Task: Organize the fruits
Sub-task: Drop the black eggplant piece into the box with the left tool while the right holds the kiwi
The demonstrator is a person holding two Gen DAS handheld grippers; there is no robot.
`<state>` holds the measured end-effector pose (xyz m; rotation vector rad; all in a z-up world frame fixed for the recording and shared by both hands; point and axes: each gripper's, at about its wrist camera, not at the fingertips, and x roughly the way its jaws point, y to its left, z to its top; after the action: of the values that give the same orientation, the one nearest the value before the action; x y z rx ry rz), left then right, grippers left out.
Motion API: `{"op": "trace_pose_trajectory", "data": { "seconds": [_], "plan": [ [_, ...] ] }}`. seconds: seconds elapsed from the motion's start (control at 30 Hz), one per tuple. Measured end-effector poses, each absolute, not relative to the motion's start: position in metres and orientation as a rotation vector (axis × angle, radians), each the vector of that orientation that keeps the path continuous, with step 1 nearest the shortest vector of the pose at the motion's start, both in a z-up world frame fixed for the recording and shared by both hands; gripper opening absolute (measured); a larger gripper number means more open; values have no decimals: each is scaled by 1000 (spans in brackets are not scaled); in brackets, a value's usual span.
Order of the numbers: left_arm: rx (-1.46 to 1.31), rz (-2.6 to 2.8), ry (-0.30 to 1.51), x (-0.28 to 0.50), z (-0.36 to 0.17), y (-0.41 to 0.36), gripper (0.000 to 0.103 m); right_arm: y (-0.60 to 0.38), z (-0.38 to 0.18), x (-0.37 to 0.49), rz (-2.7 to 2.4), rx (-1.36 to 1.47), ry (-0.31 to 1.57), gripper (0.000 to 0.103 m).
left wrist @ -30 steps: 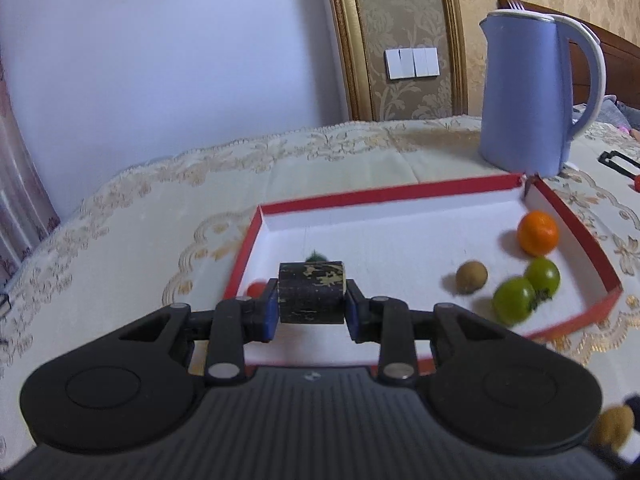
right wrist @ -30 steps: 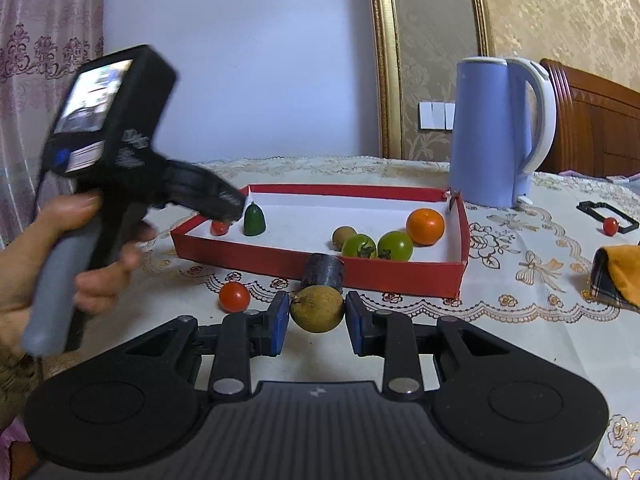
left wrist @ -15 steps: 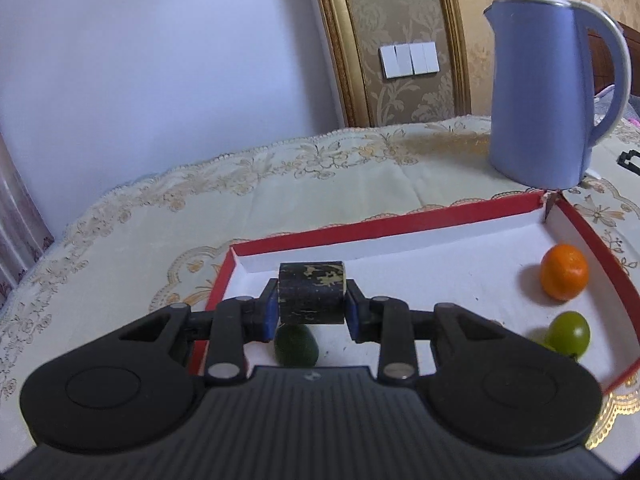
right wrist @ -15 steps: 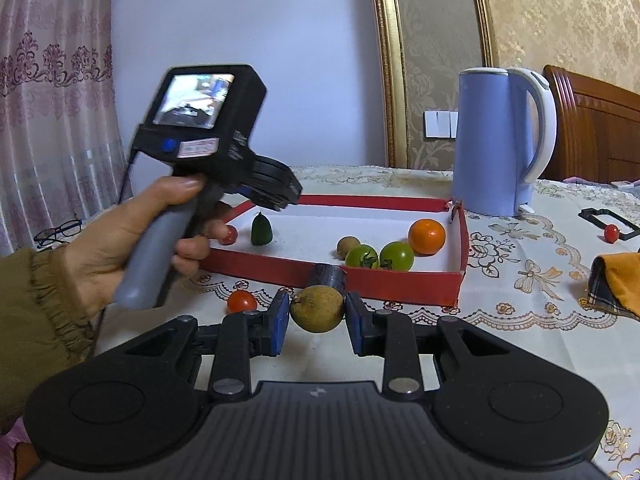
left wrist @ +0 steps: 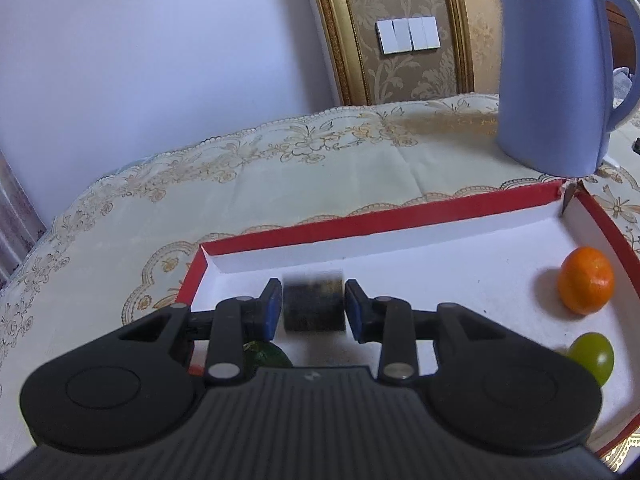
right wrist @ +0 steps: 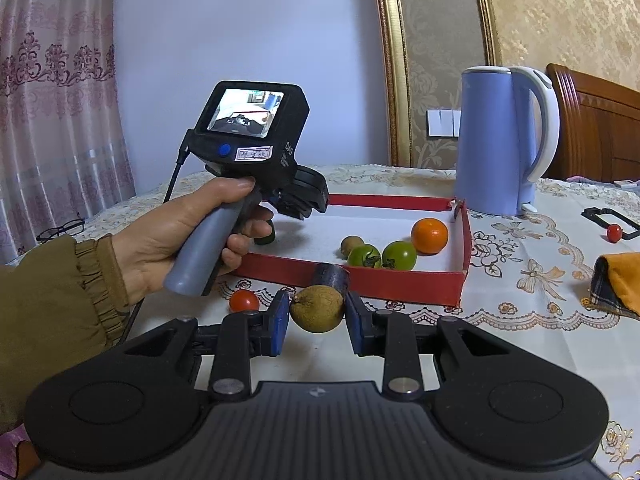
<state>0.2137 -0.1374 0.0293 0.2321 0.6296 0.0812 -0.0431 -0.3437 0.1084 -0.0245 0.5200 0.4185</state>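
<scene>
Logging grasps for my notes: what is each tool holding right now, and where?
Right tool: the brown kiwi, pinched across its sides. Left tool: no fruit, hovering over the red tray.

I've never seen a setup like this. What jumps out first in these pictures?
Probably the red tray on the embroidered tablecloth, holding an orange and two green tomatoes, with a tall blue kettle behind it. Nearer, the right hand-held gripper pinches a brown fruit, while the left hand-held gripper hangs over the tray's left end.
</scene>
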Motion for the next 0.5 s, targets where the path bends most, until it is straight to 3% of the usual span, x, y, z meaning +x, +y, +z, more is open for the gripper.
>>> {"op": "trace_pose_trajectory", "data": {
  "seconds": [0.27,0.4,0.5],
  "plan": [
    [247,77,570,189,44,-132,43,-341,107,-41,415,-23,527,30],
    [229,104,535,163,53,-116,59,-339,106,-39,414,-21,529,30],
    [205,132,544,145,54,-100,60,-337,105,-37,412,-22,528,30]
  ]
}}
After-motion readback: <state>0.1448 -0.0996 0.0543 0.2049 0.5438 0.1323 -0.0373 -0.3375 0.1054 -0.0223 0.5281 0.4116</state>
